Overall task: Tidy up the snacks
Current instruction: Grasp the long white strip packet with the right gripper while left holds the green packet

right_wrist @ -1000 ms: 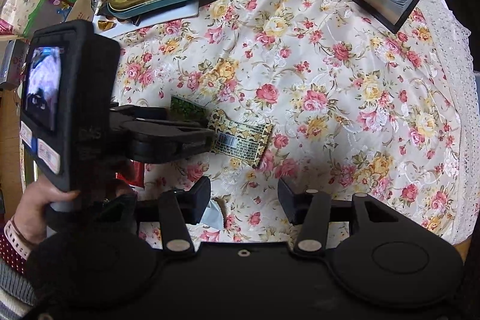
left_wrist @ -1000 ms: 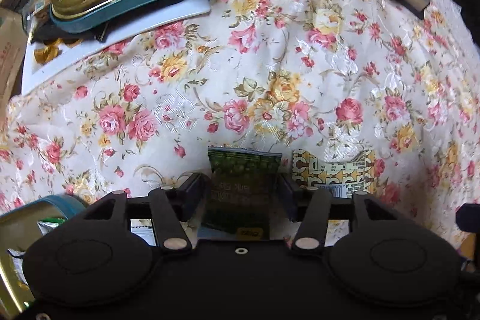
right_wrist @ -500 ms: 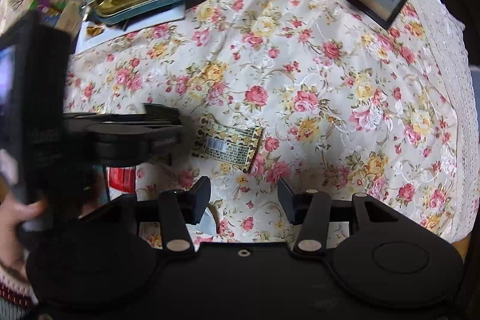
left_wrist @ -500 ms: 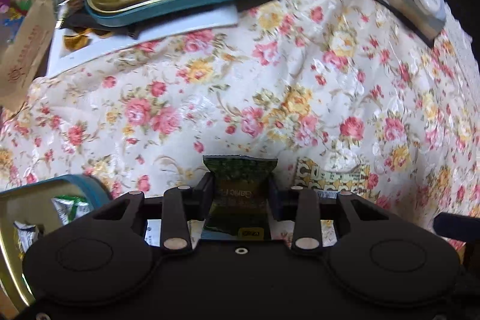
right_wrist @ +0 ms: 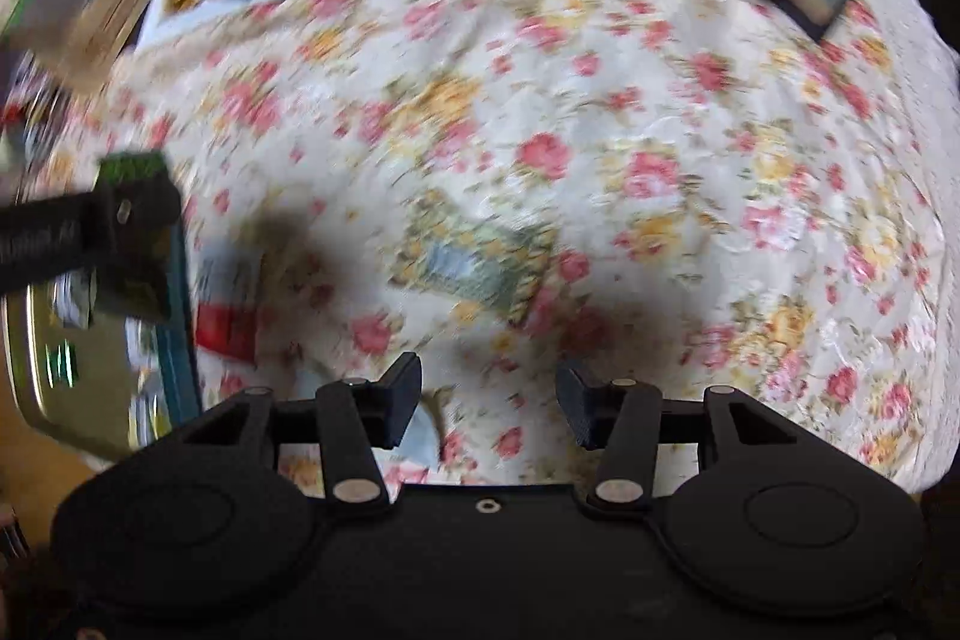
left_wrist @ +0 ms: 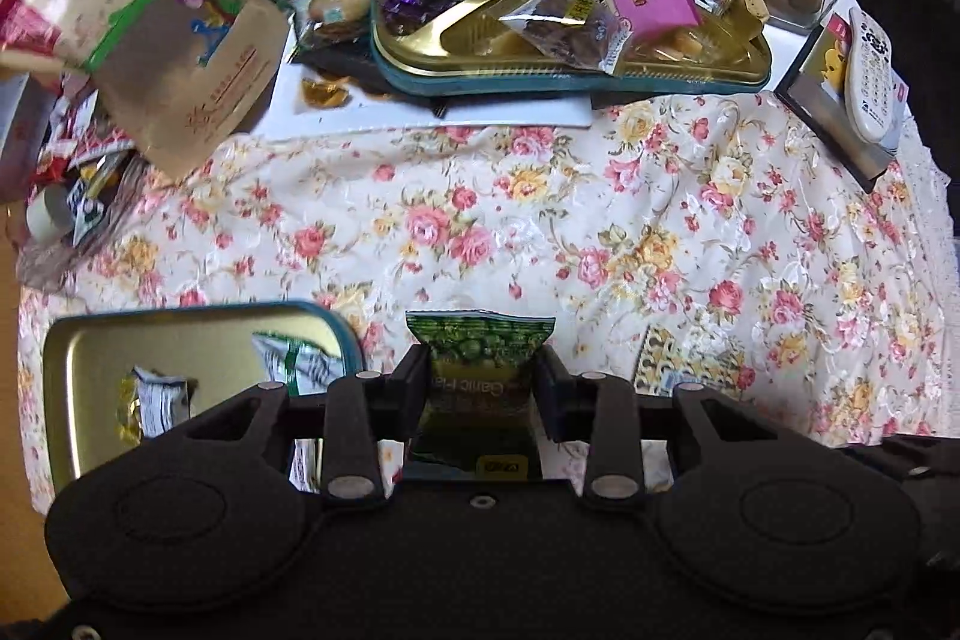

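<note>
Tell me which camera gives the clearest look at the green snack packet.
The left wrist view. There the green snack packet sits sharp and centred, pinched between the left claw's fingers above the floral tablecloth, printing visible. The right wrist view is motion-blurred and shows only its green top edge at the far left, mostly hidden behind the claw.

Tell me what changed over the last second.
The left gripper closed on the green snack packet and lifted it off the floral cloth, toward the near gold tin. The right gripper, open and empty, moved closer to the patterned packet, which stayed flat on the cloth.
</note>
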`<state>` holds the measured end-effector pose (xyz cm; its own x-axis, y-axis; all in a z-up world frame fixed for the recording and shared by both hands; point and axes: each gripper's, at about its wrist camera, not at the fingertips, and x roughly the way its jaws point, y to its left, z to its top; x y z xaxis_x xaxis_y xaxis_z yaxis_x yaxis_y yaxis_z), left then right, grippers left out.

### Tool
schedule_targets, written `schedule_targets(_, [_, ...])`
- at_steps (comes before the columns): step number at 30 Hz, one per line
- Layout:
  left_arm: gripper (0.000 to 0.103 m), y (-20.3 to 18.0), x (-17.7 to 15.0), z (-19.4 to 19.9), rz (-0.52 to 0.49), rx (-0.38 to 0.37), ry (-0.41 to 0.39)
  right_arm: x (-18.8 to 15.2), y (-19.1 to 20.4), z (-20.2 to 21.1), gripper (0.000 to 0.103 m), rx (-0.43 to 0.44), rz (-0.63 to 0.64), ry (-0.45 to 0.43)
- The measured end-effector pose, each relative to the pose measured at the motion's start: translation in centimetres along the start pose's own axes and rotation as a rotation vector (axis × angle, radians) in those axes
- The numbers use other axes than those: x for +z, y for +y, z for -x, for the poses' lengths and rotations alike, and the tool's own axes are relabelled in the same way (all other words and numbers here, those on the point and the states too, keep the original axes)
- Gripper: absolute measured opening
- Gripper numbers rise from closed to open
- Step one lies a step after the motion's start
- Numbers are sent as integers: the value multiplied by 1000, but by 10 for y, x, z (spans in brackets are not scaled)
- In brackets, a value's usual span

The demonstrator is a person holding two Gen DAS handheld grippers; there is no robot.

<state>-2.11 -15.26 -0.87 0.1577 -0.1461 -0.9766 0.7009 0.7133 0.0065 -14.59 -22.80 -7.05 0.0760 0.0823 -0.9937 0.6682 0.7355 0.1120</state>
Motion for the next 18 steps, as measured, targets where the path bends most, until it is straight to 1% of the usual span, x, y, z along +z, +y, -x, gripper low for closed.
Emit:
schedule_targets(3, [45, 10, -7, 3, 30, -7, 13, -14, 29, -8, 53, -14, 171, 7])
schedule_targets(6, [45, 20, -12, 7, 64, -3, 10, -32, 52, -14, 53, -42, 319, -6])
schedule_targets(9, [45, 30, -13, 8, 94, 10, 9, -46, 68, -18, 53, -57, 421, -30])
schedule_targets(13, [45, 35, -11, 3, 108, 54, 10, -56, 80, -24, 53, -89, 494, -72])
schedule_targets(18, [45, 33, -10, -1, 103, 48, 22, -53, 84, -37, 53, -99, 520, -45])
